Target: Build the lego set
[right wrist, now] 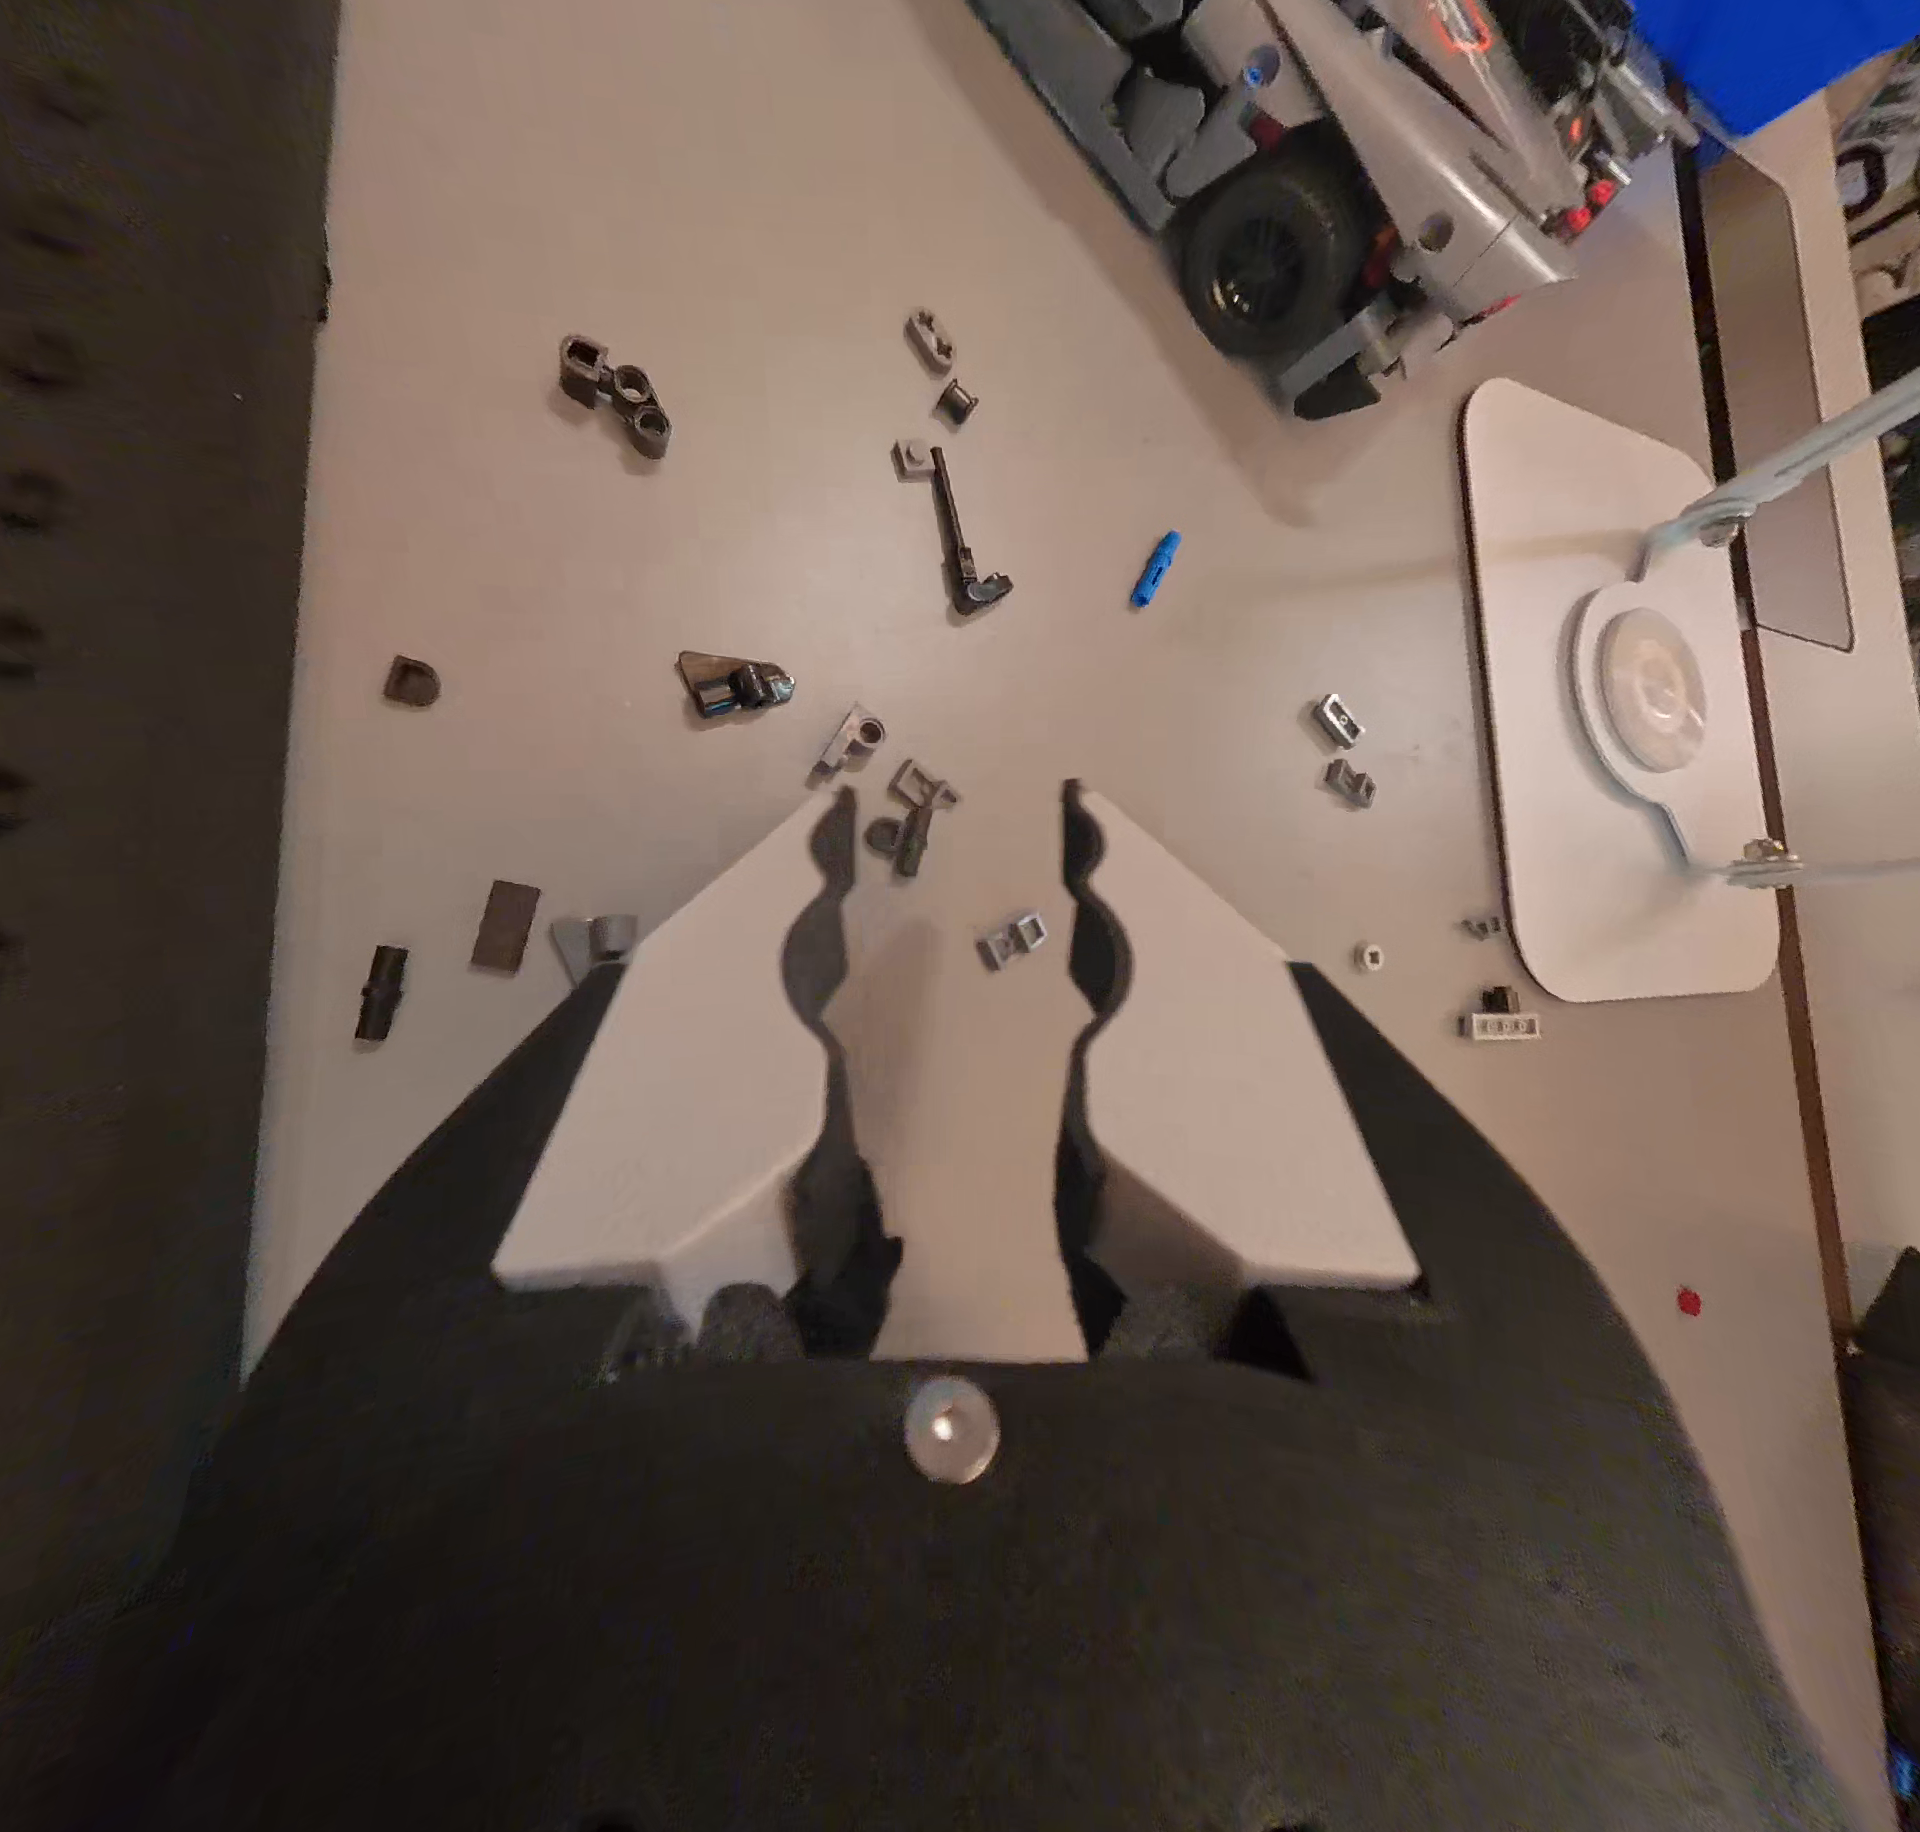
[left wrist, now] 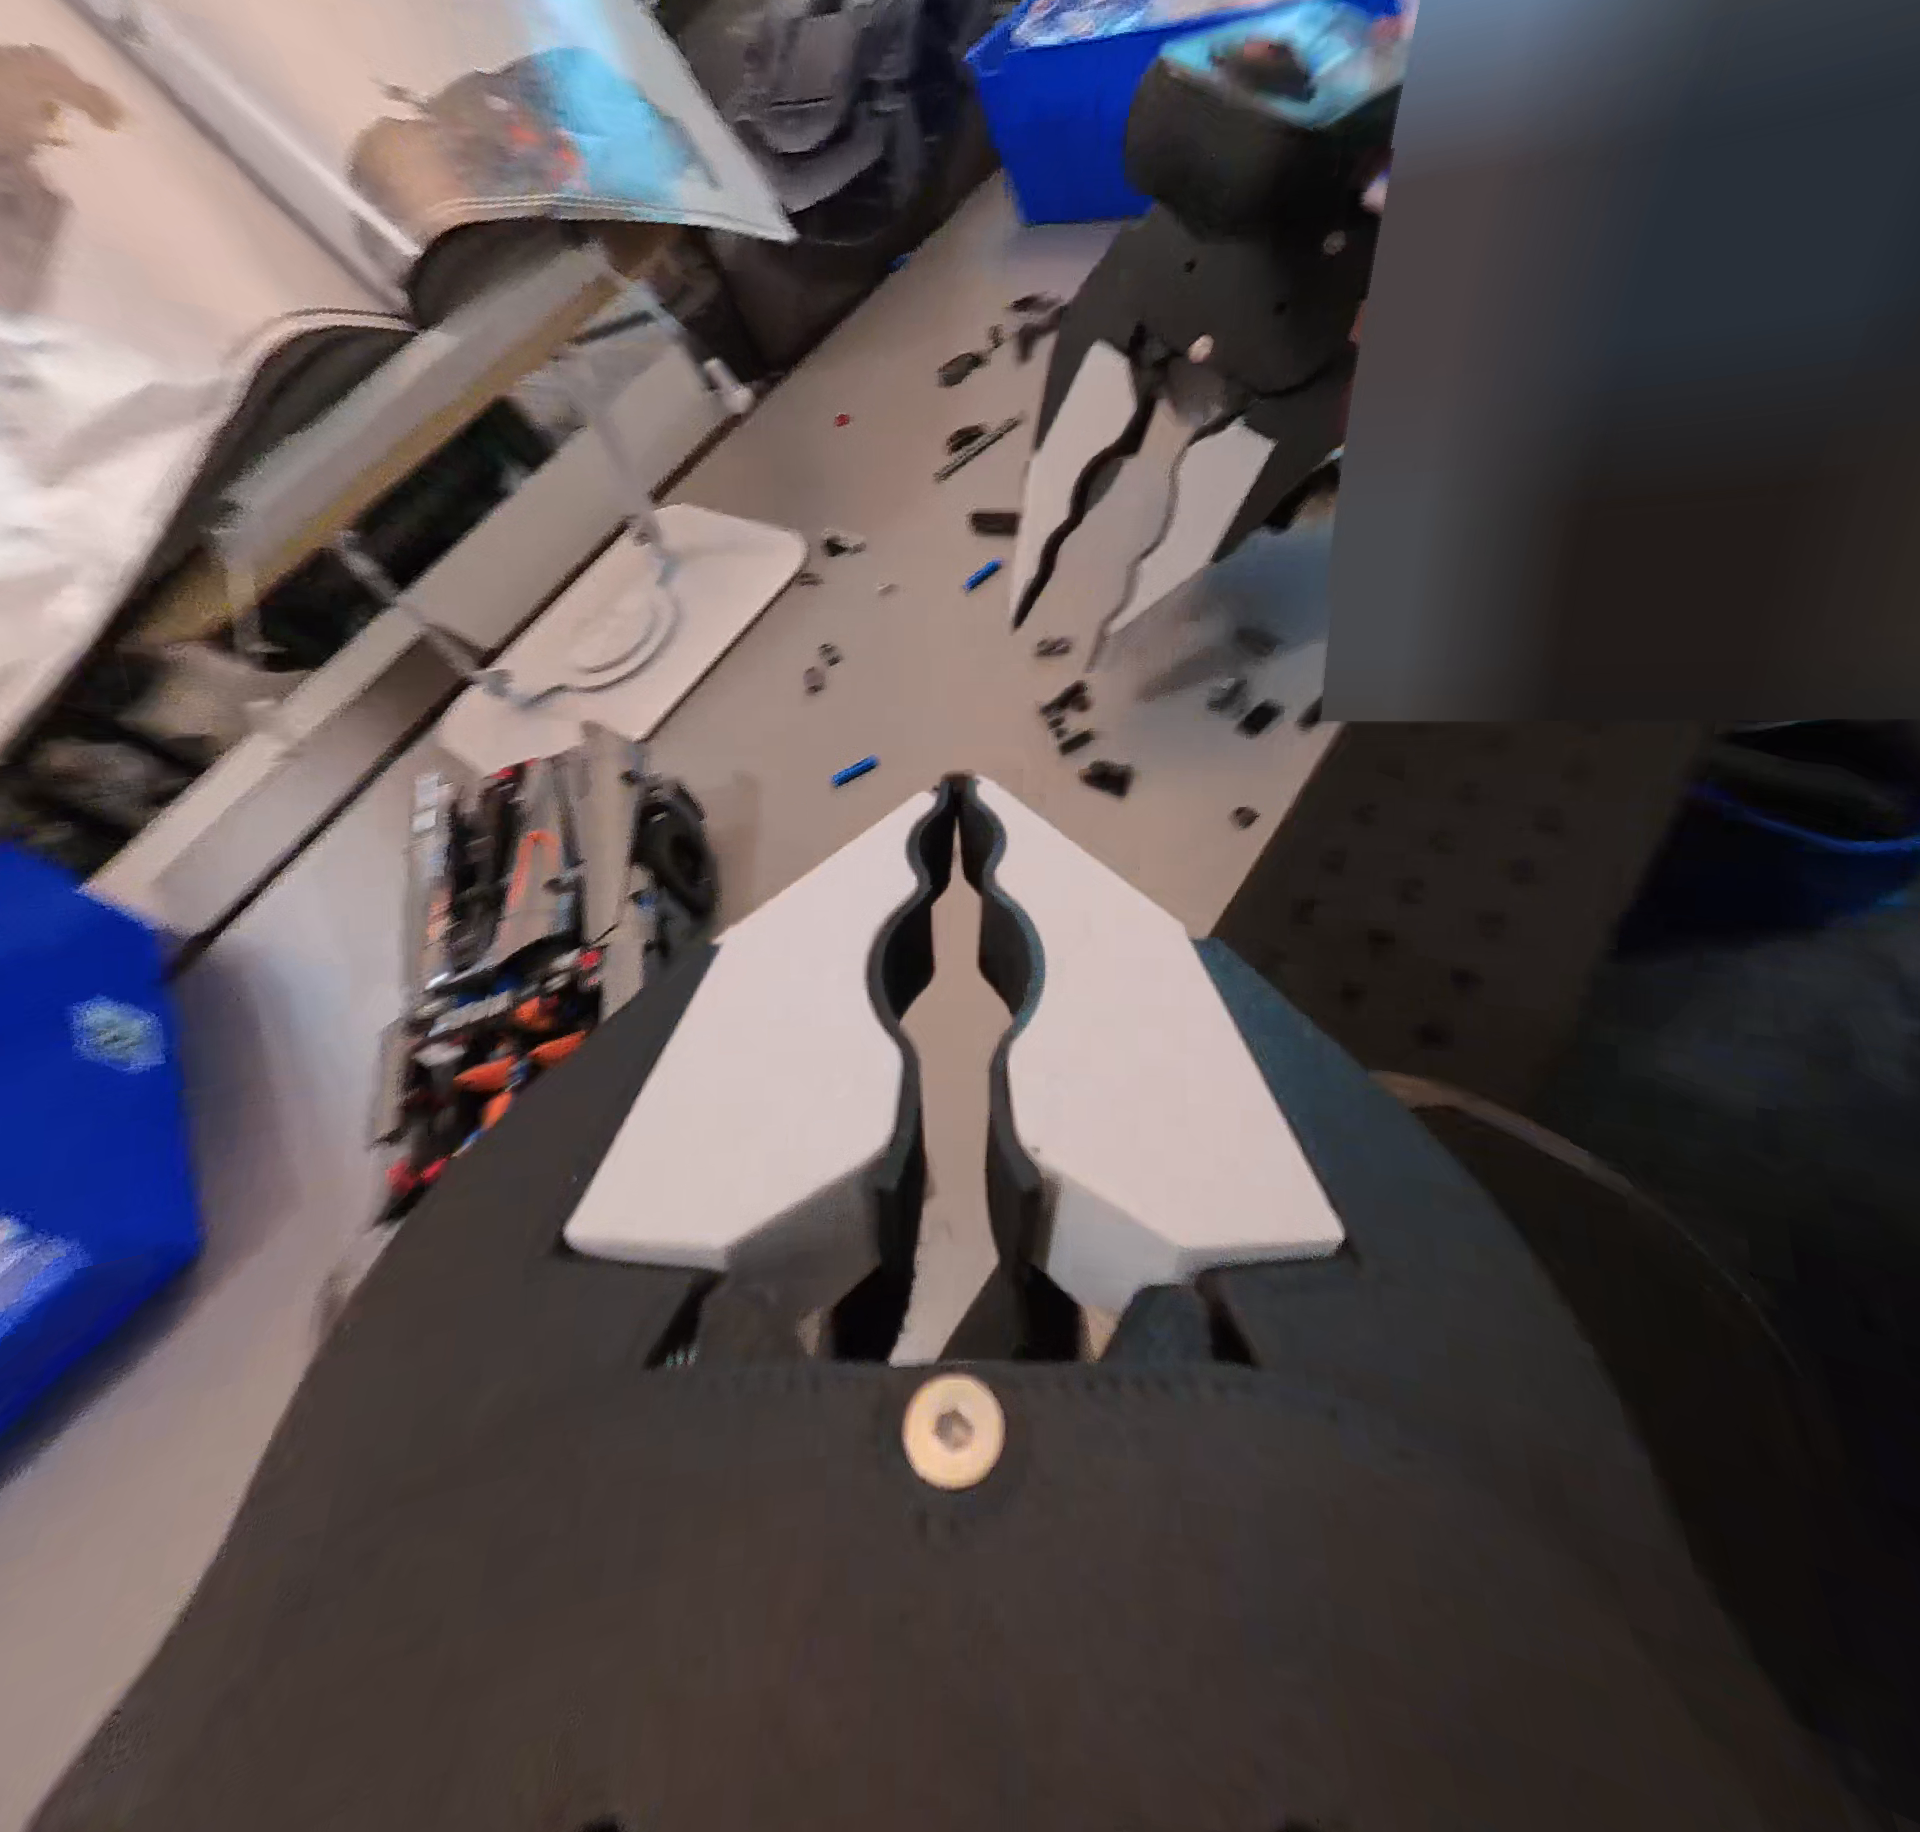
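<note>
Left tongs [left wrist: 956, 790] closed on nothing, tips touching, above the table [left wrist: 935, 411]. Right tongs [right wrist: 961, 795] spread open, empty, over loose pieces: grey clip [right wrist: 1011, 941] between the fingers, blue pin [right wrist: 1155, 569] beyond. Farther, past the pin, grey car [right wrist: 1340, 99], wheel toward it.

Motion blur smears the open instruction booklet [left wrist: 312, 120] and the grey car model [left wrist: 520, 941] in the left wrist view. In the right wrist view, the picture's top edge cuts off the car model [right wrist: 1351, 99], and the right tool [right wrist: 956, 795] hides part of a grey piece [right wrist: 594, 941] on the worktop [right wrist: 623, 172].
</note>
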